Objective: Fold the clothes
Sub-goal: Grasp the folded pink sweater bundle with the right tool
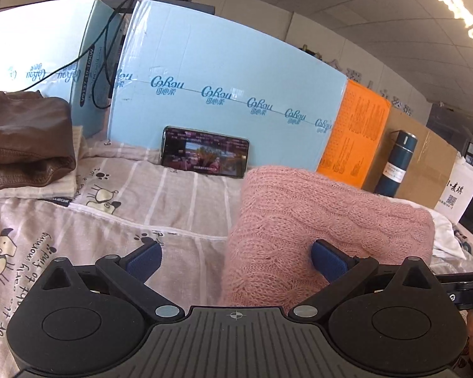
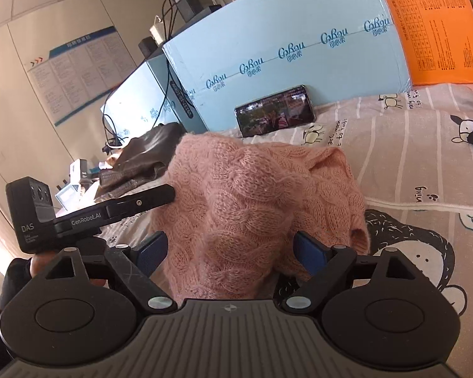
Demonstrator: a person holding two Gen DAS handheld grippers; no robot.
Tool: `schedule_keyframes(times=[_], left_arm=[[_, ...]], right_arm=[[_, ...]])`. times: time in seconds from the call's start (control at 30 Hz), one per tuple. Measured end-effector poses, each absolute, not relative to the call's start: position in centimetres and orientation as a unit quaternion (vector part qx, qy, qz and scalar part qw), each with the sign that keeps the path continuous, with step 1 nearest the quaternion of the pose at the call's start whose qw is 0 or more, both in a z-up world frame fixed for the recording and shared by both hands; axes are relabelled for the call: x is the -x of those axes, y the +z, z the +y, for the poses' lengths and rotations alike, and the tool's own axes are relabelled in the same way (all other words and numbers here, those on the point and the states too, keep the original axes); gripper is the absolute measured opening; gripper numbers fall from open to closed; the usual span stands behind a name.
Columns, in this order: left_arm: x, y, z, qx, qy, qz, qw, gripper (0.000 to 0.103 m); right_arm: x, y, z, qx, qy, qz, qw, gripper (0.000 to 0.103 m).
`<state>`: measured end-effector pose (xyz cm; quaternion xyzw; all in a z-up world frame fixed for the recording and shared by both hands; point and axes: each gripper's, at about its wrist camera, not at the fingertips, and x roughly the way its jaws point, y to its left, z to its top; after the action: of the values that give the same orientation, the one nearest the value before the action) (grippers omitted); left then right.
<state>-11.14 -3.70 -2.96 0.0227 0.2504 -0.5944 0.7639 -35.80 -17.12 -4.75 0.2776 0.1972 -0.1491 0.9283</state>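
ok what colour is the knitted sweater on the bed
Pale pink, cable-knit sweater; clearest in the right wrist view.

Left gripper: jaws spread wide, blue pads facing inward, nothing clamped between them. Right gripper: jaws likewise spread wide. The left gripper also appears at the right camera's left edge.

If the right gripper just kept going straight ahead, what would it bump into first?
Most likely the pink sweater. The right gripper is open with the bunched knit already bulging between its fingers, so it would press into that almost at once. The phone lies well beyond.
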Motion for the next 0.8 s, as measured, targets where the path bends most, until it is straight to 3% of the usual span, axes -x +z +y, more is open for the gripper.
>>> schedule_keyframes(times=[0.03,0.1,0.2,0.43,0.67,0.8], left_arm=[[11.1,-3.0,-3.8,-0.022,-0.595,0.252,0.763,0.103],[10.9,-3.1,-3.9,-0.016,-0.598,0.259,0.758,0.103],[10.7,-2.8,-4.5,0.000,-0.613,0.266,0.743,0.102],[11.2,-1.1,-7.3,0.028,-0.673,0.239,0.699,0.102],[12.1,-1.7,-13.7,-0.059,-0.676,0.222,0.700,0.102],[11.2,-3.1,-15.6,-0.073,-0.661,0.264,0.698,0.103]], right_arm=[[35.4,-4.9,-17.3,-0.284,-0.156,0.205,0.924,0.078],[34.8,-5.1,-17.5,-0.298,-0.161,0.212,0.917,0.048],[34.3,-5.0,-18.3,-0.330,-0.158,0.203,0.908,0.024],[36.0,-3.3,-22.3,-0.433,-0.200,0.120,0.871,0.019],[36.7,-3.8,-23.1,-0.424,-0.248,0.125,0.862,0.019],[36.1,-4.9,-22.5,-0.393,-0.275,0.149,0.865,0.022]])
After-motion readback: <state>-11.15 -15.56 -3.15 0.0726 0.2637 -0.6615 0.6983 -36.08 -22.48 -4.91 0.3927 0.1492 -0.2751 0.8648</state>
